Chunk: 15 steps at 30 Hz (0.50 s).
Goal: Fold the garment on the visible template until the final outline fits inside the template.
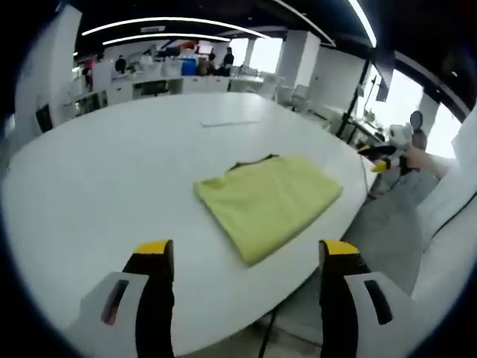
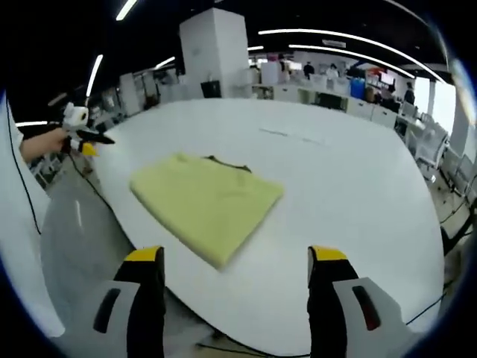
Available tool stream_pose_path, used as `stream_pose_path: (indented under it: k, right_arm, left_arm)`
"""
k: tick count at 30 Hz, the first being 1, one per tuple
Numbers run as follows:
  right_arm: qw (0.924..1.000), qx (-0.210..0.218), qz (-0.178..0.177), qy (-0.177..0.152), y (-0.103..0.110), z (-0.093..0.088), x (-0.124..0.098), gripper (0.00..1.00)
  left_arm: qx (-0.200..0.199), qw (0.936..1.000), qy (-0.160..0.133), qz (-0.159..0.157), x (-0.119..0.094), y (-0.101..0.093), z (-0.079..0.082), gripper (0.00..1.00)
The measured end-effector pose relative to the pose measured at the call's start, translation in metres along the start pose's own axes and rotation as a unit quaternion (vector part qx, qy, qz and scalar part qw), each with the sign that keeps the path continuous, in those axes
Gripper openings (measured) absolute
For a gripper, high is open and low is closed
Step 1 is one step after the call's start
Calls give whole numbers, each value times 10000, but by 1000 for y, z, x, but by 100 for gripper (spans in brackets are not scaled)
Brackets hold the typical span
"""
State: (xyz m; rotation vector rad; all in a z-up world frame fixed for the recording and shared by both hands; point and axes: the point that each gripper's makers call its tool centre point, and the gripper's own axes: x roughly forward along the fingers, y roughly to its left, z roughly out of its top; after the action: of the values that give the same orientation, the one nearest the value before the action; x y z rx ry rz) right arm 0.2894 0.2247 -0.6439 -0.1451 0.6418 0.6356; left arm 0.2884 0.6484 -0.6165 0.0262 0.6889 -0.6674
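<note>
Where the white table curves toward its near edge, the yellow-green garment (image 1: 267, 201) (image 2: 206, 201) lies folded into a flat, roughly four-sided packet, one corner close to the rim. A thin dark strip shows along its far edge in both views, possibly a neckline or a lower layer; cannot tell which. No template outline is discernible under or around it on the table (image 1: 112, 171) (image 2: 350, 194). A faint pale line lies on the tabletop beyond the garment, too slight to identify.

Left gripper (image 1: 247, 257): jaws spread wide apart, empty, held back from the table edge and well apart from the garment. Black fingers with yellow tips.

Right gripper (image 2: 236, 257): jaws likewise parted, nothing between them, off the near rim and not touching the cloth.

In the left gripper view the other gripper (image 1: 381, 156) appears at right, held in a hand, away from the table. In the right gripper view the opposite one (image 2: 80, 134) appears at left, also in a hand.

Surroundings: open office, white pillars, ceiling light strips, desks and several people in the distance.
</note>
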Motion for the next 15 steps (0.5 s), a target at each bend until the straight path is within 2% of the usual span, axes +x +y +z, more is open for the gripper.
stream_pose_path:
  k: [4, 7, 9, 12, 15]
  right_arm:
    - [9997, 226, 95, -42, 10, 3, -13, 98]
    - [9994, 281, 189, 33, 20, 3, -22, 100]
    - [9995, 234, 216, 22, 25, 5, -26, 100]
    - [9996, 148, 193, -115, 27, 12, -32, 100]
    - [9995, 105, 120, -285, 25, 19, -36, 100]
  left_arm:
    - [-138, 9999, -83, 5, -12, -4, 2, 90]
    - [-162, 9996, -242, -16, -22, -9, 7, 95]
    - [-199, 9995, -250, -37, -25, -11, 7, 100]
    - [-217, 9995, -207, -48, -31, -14, 6, 100]
    - [-264, 9989, -382, -59, -36, -16, 11, 100]
